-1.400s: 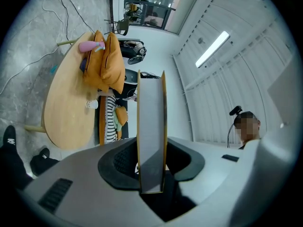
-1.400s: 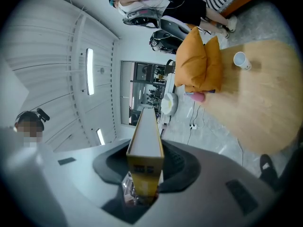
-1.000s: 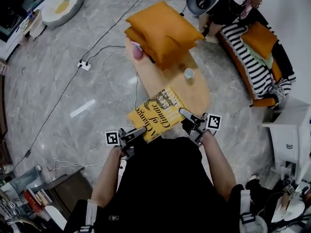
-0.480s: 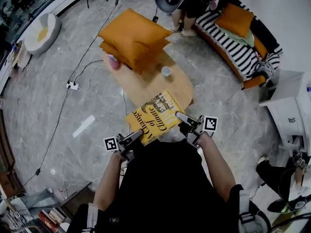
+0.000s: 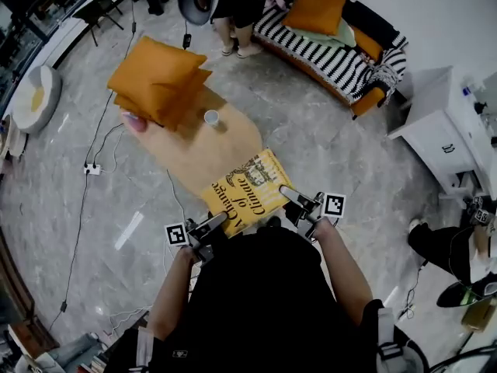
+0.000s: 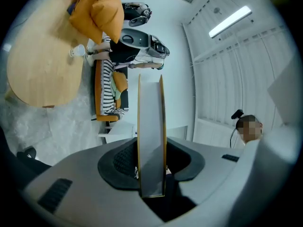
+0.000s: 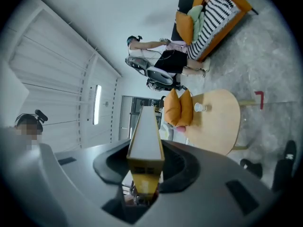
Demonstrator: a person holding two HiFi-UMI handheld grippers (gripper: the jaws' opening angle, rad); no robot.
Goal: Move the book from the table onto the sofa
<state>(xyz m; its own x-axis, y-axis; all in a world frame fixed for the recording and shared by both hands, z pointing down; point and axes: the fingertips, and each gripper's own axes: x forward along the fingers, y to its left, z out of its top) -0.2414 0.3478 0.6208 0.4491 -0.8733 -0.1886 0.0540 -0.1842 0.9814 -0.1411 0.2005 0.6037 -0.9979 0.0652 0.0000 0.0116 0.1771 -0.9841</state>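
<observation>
1. One yellow book [image 5: 247, 191], held flat in the air in front of the person, both near corners gripped.
2. Two grippers. The left gripper [image 5: 224, 219] is clamped on the book's near left corner. In the left gripper view the book stands edge-on between the jaws, pads tight on both covers.
3. The right gripper [image 5: 284, 190] is clamped on the near right corner, with the spine end between its jaws in the right gripper view. Both gaps are narrow, only as wide as the book is thick.
4. Two marker cubes, one per gripper: left [image 5: 178, 235], right [image 5: 335, 205].
5. One oval wooden table [image 5: 233, 142]. In the head view the book's far edge overlaps the table's near end; the left gripper view shows the table off to the side, apart from the book.
6. On the table: two orange cushions [image 5: 159, 80], stacked, one white cup [image 5: 211, 117] and one pink item [image 5: 133, 120] at the edge.
7. One striped sofa [image 5: 326, 57], well apart from the book, past the table. One orange pillow [image 5: 314, 10] and one pale green pillow [image 5: 332, 33] lie on it.
8. One white cabinet [image 5: 443, 127] stands beside the sofa's end.
9. One person [image 5: 237, 6] stands near the sofa.
</observation>
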